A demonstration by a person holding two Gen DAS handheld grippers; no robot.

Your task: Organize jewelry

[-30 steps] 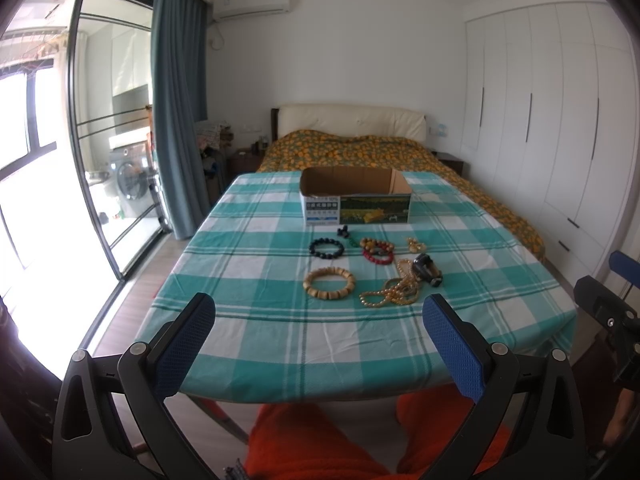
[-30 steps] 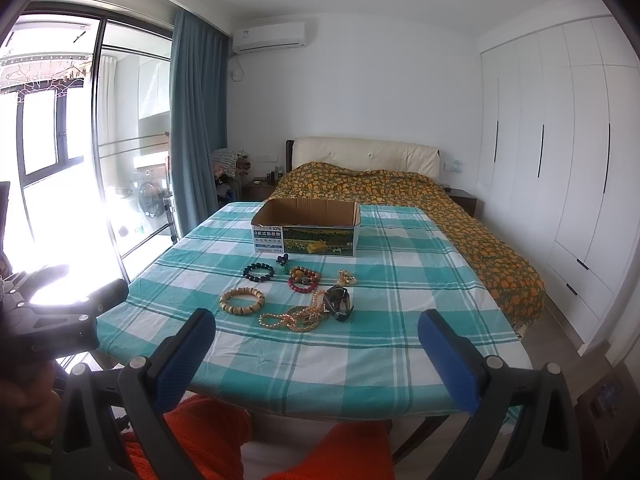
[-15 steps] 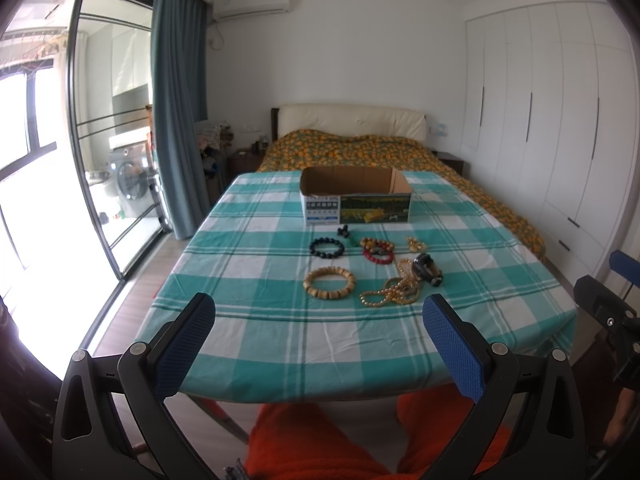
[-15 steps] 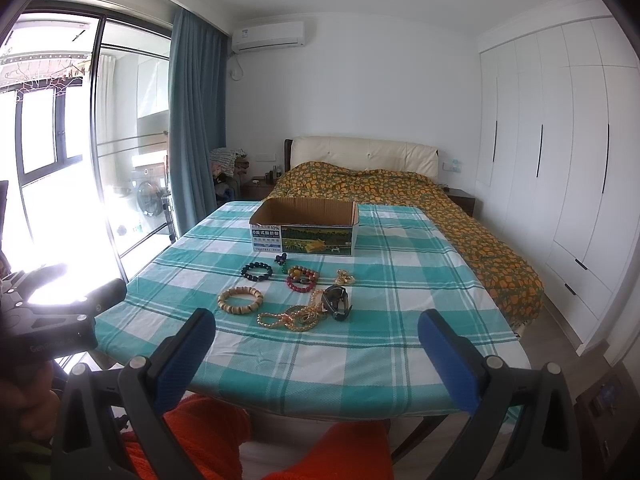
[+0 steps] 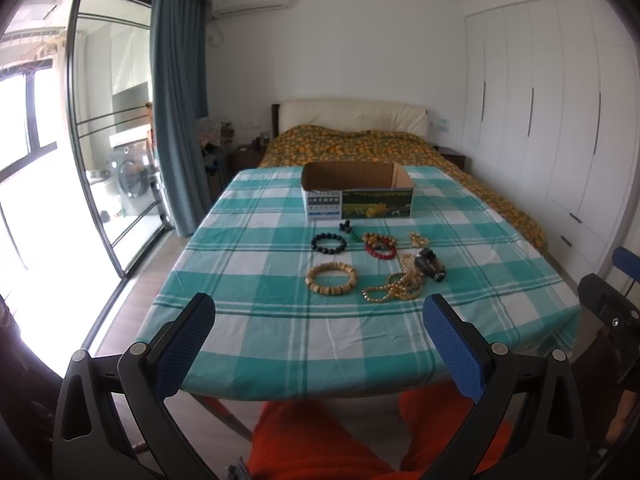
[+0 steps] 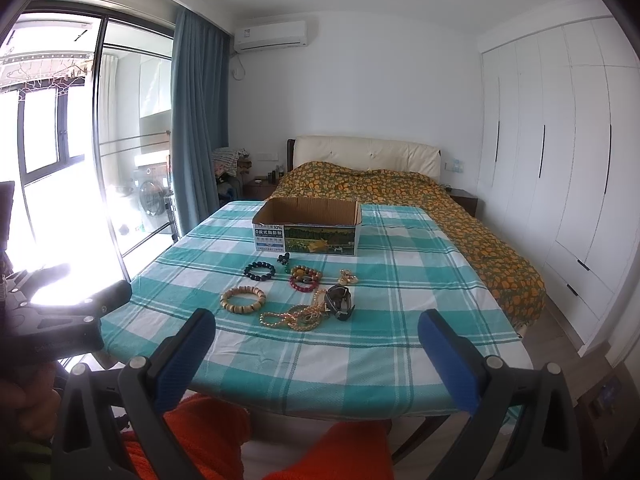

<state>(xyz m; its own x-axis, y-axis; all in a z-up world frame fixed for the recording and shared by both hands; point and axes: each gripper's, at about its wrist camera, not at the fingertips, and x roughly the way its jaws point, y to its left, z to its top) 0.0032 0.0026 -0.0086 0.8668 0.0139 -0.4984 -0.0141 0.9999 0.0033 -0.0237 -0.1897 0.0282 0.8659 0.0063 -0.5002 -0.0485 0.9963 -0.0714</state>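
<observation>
Jewelry lies mid-table on a green checked cloth: a wooden bead bracelet (image 5: 331, 278) (image 6: 243, 299), a black bead bracelet (image 5: 328, 243) (image 6: 259, 271), a red bracelet (image 5: 380, 250) (image 6: 306, 282), a gold bead necklace (image 5: 394, 289) (image 6: 294, 316) and a dark watch (image 5: 430, 265) (image 6: 340, 302). An open cardboard box (image 5: 357, 190) (image 6: 308, 225) stands behind them. My left gripper (image 5: 318, 340) and right gripper (image 6: 316, 346) are both open and empty, held near the table's front edge, short of the jewelry.
The table (image 5: 280, 344) stands at the foot of a bed (image 5: 360, 144). White wardrobes (image 5: 560, 120) line the right wall. A glass door and blue curtain (image 5: 176, 112) are at the left. The person's orange-clad legs (image 5: 320, 440) are below the table edge.
The right wrist view has drifted slightly toward the table. The left gripper has not moved, and both stay open.
</observation>
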